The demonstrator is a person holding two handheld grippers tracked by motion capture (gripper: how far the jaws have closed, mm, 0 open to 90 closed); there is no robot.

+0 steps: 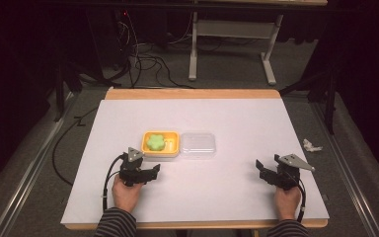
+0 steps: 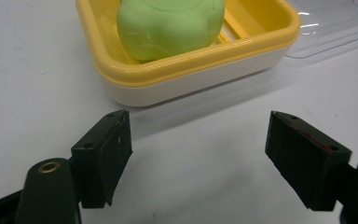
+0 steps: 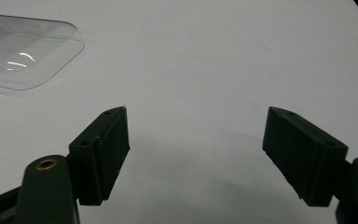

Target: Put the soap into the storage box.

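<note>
Yellow plastic forms the soap dish [image 1: 161, 144], which sits on the white table cover [image 1: 237, 187] a little left of centre, with a green flower-shaped soap [image 1: 155, 142] lying inside it. Touching its right side lies a clear plastic lid [image 1: 198, 145], flat on the cover. Just in front of the dish, near its left corner, the left gripper [image 1: 154, 170] rests low, its jaws spread apart with nothing between them. Well apart, toward the right edge, the right gripper [image 1: 260, 167] sits with its jaws likewise wide and empty.
</note>
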